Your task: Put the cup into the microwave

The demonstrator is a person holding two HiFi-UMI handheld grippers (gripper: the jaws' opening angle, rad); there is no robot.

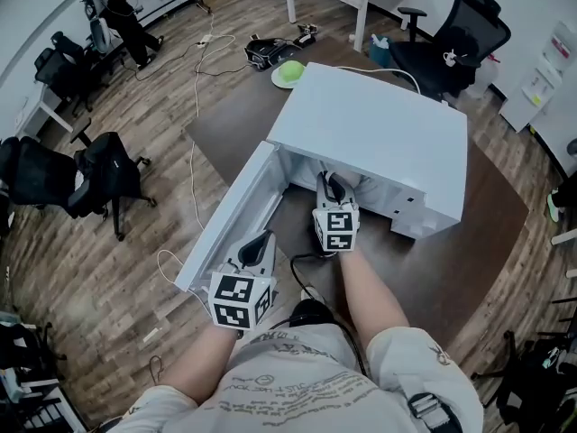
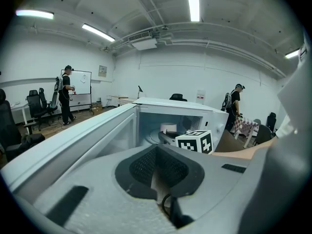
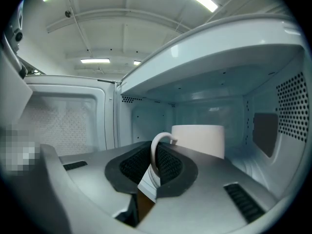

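Two grippers: the right gripper (image 1: 332,186) reaches into the open mouth of the microwave (image 1: 379,129). The left gripper (image 1: 262,242) hangs at about 8 o'clock from it, just beside the outer edge of the door (image 1: 236,215).
Right jaws: nearly together, pinching the thin looped handle (image 3: 157,152) of the cup (image 3: 197,139).
Left jaws: pressed together with nothing between them.
Cup: a white mug, upright, inside the cavity and under its roof. In the right gripper view it sits at roughly 1 o'clock from the jaws. The gripper body hides the mug's base, so it cannot be told whether the base is down on the cavity floor.
Door: swung wide, running out toward 7 o'clock from the microwave across the dark table (image 1: 469,233).
Step in hand: judged to be the placing itself. The cup is already past the door line, carried by its handle and not yet let go.
Next move calls for: settling the base flat on the cavity floor and then spreading the right jaws. The gripper should back straight out toward 6 o'clock so that neither jaw catches the handle loop and tips the mug.
After that: the door is likely the left gripper's job, as it is already beside it.
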